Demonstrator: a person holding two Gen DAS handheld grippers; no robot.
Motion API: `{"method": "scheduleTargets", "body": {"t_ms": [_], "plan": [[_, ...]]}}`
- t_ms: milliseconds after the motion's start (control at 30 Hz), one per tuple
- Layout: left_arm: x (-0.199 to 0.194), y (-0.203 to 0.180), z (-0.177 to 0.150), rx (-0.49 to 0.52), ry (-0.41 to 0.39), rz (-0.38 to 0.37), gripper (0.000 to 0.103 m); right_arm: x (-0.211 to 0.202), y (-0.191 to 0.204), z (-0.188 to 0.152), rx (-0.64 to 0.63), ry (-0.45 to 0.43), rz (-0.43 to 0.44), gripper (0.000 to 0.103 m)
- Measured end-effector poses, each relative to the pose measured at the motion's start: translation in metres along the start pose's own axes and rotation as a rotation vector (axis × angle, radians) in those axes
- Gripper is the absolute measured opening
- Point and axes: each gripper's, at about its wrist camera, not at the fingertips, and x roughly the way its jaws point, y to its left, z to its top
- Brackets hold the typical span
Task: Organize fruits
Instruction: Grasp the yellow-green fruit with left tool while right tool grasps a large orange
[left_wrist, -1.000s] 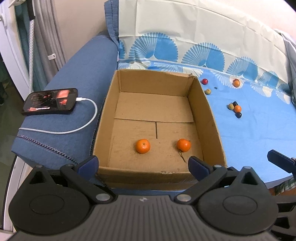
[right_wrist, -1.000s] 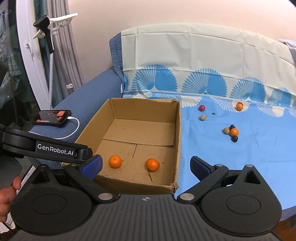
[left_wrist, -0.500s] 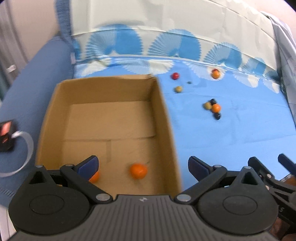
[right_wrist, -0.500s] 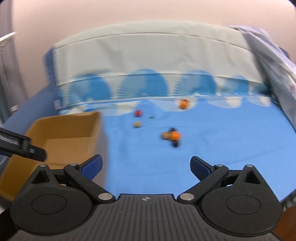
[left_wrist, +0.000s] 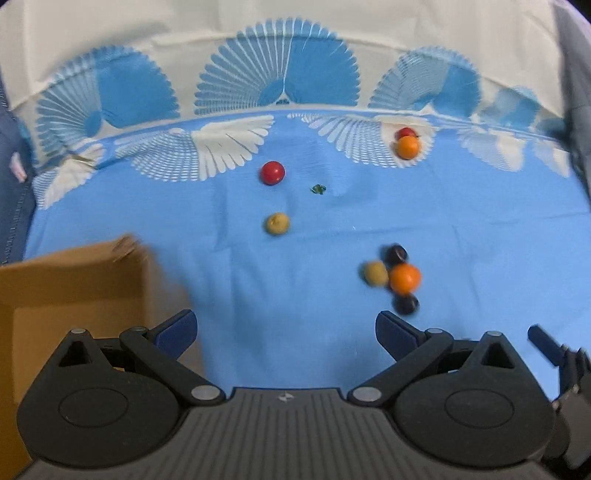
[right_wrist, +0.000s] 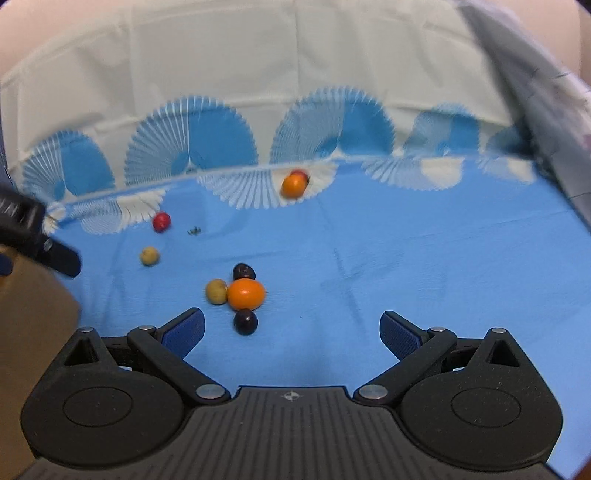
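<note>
Small fruits lie scattered on the blue sheet. A cluster holds an orange, a tan fruit and two dark ones, just ahead of my right gripper, which is open and empty. In the left wrist view the same orange sits ahead and right of my open left gripper. Farther off are a red fruit, a tan one and a second orange with a red fruit behind it. The cardboard box shows at the left.
A white and blue fan-patterned cloth rises behind the sheet. A tiny green scrap lies near the red fruit. Grey fabric hangs at the right. The left gripper's finger pokes into the right wrist view.
Both grippers swung right, away from the box with its two oranges and toward the loose fruits, which now look nearer and larger. The phone and cable have left view.
</note>
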Motion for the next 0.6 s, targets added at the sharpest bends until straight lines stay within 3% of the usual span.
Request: {"method": "scheduleTargets", "body": {"t_ms": [200,467,567,600], "plan": [[0.081,0.002,0.043,-0.042,0.054,0.074,0.103,0.079,0.008,0.011,-0.058,0.088,0.028,0.1],[0.144,0.008,0.071,-0.05,0.098,0.122,0.103,0.13,0.02,0.014,-0.112,0.144,0.044,0.1],[0.164,0.016,0.078,-0.072,0.136,0.135,0.103,0.128,0.021,0.015,-0.12,0.128,0.073,0.086],[0.167,0.018,0.08,-0.08,0.147,0.128,0.102,0.126,0.022,0.015,-0.126,0.121,0.091,0.072]]}}
